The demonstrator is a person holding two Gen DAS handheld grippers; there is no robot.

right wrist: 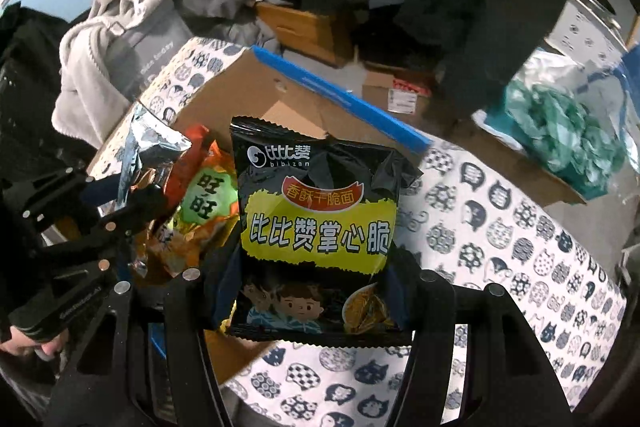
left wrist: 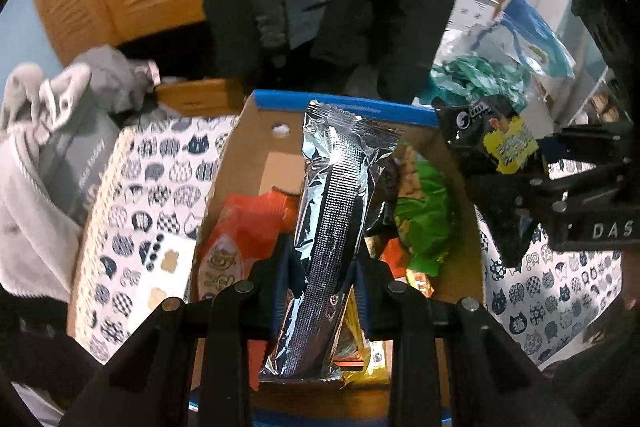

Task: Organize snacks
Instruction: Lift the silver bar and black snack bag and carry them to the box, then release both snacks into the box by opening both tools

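Both-handed: silver packet [left wrist: 332,243] and black noodle bag [right wrist: 320,239] above box [left wrist: 344,105].

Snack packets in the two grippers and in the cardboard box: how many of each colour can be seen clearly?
Silver: 1, the silver foil packet held in the left gripper.
Black: 1, the black noodle-snack packet held in the right gripper.
Orange: 1, the orange packet in the cardboard box.
Green: 1, the green packet in the box.
Total: 4; others below are unclear.

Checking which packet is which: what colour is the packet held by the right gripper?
Black with a yellow band, clearest in the right wrist view.
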